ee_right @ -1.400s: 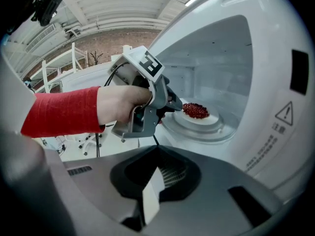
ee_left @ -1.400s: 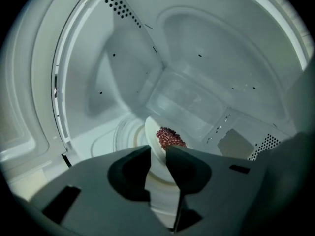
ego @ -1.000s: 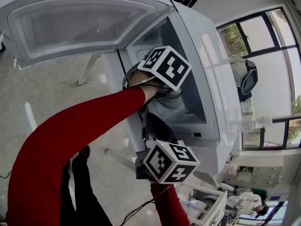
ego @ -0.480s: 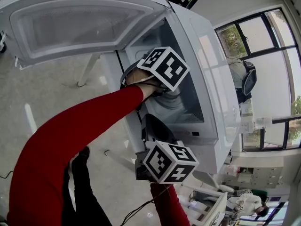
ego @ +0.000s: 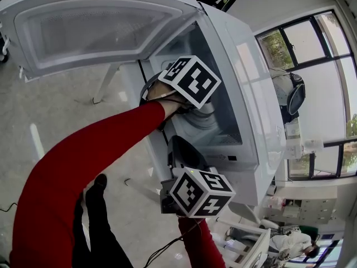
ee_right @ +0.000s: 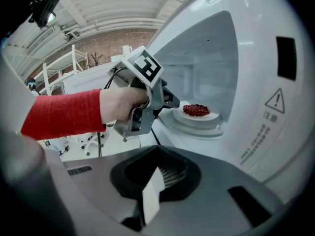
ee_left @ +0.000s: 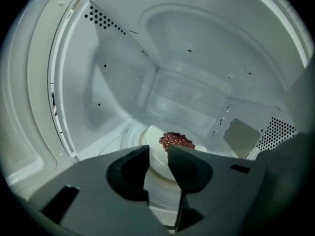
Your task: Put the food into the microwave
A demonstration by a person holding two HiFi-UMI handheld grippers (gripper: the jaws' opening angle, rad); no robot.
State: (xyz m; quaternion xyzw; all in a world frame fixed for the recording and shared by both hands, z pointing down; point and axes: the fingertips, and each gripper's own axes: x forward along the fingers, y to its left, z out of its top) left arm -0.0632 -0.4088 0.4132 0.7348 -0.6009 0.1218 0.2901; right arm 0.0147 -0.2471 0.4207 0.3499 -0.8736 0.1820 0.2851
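Note:
A white plate (ee_left: 156, 137) with a heap of red food (ee_left: 177, 140) rests on the turntable inside the open white microwave (ego: 251, 94). My left gripper (ee_left: 158, 149) reaches into the cavity; its jaws have just been opening. It now stands open, the plate's near rim showing in the gap with neither pad pressing on it. From the right gripper view, the left gripper (ee_right: 172, 101) sits just in front of the plate (ee_right: 209, 117) and food (ee_right: 196, 110). My right gripper (ee_right: 156, 173) hangs outside below the opening, shut and holding nothing.
The microwave door (ego: 83, 27) is swung wide to the left, above the floor (ego: 56, 127). A cable (ego: 167, 244) trails under the right gripper's marker cube (ego: 201, 191). Windows (ego: 312, 43) and white furniture (ego: 251, 244) lie to the right.
The left gripper's marker cube has rolled slightly and shifted a little left in the head view. The right gripper has stayed still.

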